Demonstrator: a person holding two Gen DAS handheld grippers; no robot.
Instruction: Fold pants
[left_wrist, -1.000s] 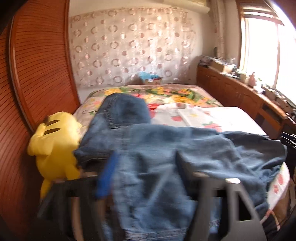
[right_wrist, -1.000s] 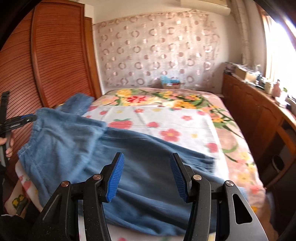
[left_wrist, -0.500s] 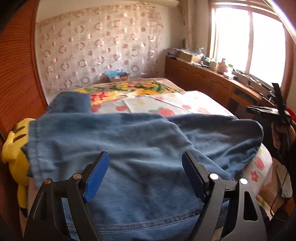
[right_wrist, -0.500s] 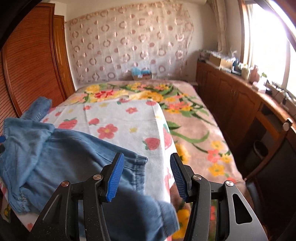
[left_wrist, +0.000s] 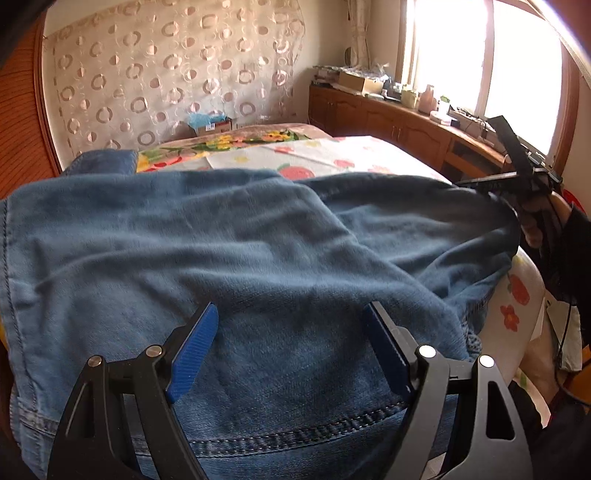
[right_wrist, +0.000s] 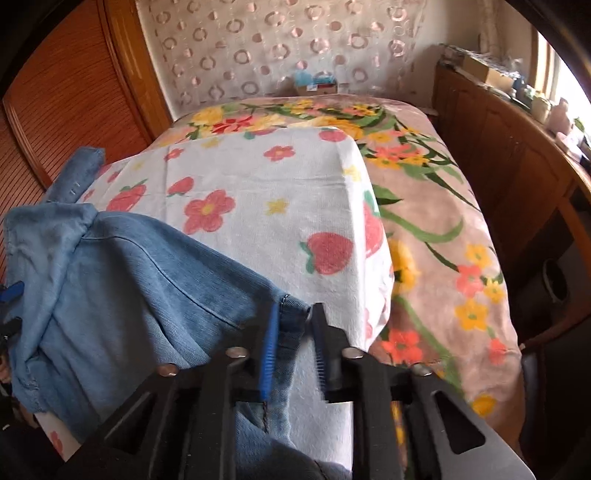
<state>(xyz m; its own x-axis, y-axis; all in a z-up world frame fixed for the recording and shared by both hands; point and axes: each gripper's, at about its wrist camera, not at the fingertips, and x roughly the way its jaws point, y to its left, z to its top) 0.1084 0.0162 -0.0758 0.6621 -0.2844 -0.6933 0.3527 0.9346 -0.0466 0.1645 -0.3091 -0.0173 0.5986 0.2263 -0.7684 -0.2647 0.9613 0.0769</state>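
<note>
Pants (left_wrist: 258, 258) lie spread across the near end of the bed, one corner pinched in your right gripper (right_wrist: 293, 347).

Nearest you, the left gripper (left_wrist: 291, 332) hovers over the waistband with its jaws wide apart, holding nothing; bring it down onto the seam edge before you lift. Your right gripper's jaws have just been closing and now clamp the hem corner between the pads. Keep that hold firm and pull the cloth taut, so the fold lands flat on the strawberry towel (right_wrist: 258, 192) beyond, short of the floral blanket (right_wrist: 443, 221).
</note>
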